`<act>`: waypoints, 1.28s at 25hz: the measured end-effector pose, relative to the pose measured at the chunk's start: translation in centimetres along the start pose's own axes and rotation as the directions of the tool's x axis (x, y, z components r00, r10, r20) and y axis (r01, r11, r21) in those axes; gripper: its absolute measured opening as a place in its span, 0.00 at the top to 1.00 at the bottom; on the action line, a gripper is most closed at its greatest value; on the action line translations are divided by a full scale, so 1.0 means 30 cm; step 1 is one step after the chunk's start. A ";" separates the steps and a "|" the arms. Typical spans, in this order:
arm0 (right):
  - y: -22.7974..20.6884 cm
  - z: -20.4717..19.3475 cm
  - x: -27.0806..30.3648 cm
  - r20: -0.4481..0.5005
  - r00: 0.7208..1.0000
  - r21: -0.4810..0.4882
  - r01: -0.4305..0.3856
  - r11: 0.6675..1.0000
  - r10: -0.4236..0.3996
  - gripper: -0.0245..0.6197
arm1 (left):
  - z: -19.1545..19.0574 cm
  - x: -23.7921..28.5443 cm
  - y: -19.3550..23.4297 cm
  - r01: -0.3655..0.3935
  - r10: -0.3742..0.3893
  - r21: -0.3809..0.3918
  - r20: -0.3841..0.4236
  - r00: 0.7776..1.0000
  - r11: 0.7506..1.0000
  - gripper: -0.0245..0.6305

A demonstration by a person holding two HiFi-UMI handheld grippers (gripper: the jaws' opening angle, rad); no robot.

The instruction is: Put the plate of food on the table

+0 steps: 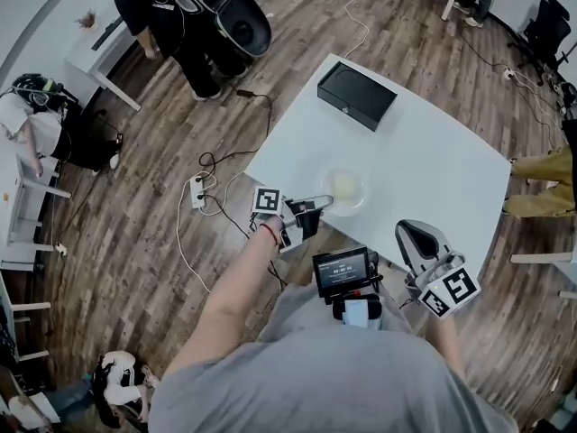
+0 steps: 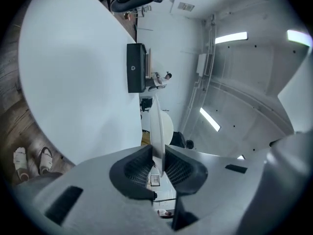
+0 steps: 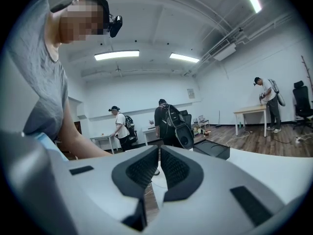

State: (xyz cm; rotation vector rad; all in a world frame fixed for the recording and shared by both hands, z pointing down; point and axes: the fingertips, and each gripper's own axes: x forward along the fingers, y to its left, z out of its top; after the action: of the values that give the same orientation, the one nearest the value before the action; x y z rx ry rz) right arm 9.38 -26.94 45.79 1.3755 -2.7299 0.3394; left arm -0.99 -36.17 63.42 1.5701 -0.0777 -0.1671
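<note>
One plate of pale food sits low over the table, close to its near-left edge. Its rim is pinched between the jaws of the left gripper; whether its base already touches the top I cannot tell. The step in hand looks like the set-down itself. Next, I judge, the plate must come flat onto the surface, then the jaws part and draw back level off the rim without tipping it. The right gripper hangs off the near edge, jaws together on nothing.
</note>
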 end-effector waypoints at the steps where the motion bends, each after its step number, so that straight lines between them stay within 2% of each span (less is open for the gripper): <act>1: 0.000 -0.007 -0.003 -0.005 1.000 0.003 0.000 1.000 0.000 0.91 | -0.007 -0.004 0.029 0.000 0.000 -0.007 -0.004 1.000 1.000 0.87; 7: -0.007 -0.016 -0.009 -0.022 1.000 0.032 0.001 0.999 0.000 0.91 | -0.049 -0.049 0.185 -0.047 0.047 -0.054 0.005 0.999 0.997 0.87; 11: -0.012 -0.016 0.003 -0.034 0.999 0.040 -0.007 0.999 0.008 0.91 | -0.061 -0.090 0.300 -0.116 0.118 -0.083 0.016 0.993 0.990 0.87; 17: 0.005 -0.030 0.021 -0.057 0.998 0.046 -0.020 0.999 0.023 0.91 | -0.039 -0.098 0.369 -0.153 0.158 -0.104 0.043 0.987 0.983 0.87; 25: -0.006 -0.016 0.037 -0.059 0.998 0.057 -0.009 0.998 0.012 0.91 | -0.008 -0.075 0.385 -0.195 0.198 -0.122 0.016 0.980 0.973 0.87; 29: -0.016 -0.005 0.038 -0.051 0.999 0.062 -0.006 0.998 0.009 0.91 | -0.001 -0.060 0.393 -0.292 0.296 -0.154 0.000 0.955 0.944 0.83; 32: -0.002 -0.022 0.041 -0.045 0.999 0.064 -0.003 0.998 0.006 0.91 | 0.016 -0.089 0.418 -0.408 0.414 -0.149 0.006 0.910 0.901 0.75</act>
State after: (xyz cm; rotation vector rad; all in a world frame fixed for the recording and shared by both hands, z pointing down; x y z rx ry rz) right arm 8.66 -27.80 46.64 1.3591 -2.7084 0.4556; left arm -2.98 -36.32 76.09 1.3719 -0.4164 0.1293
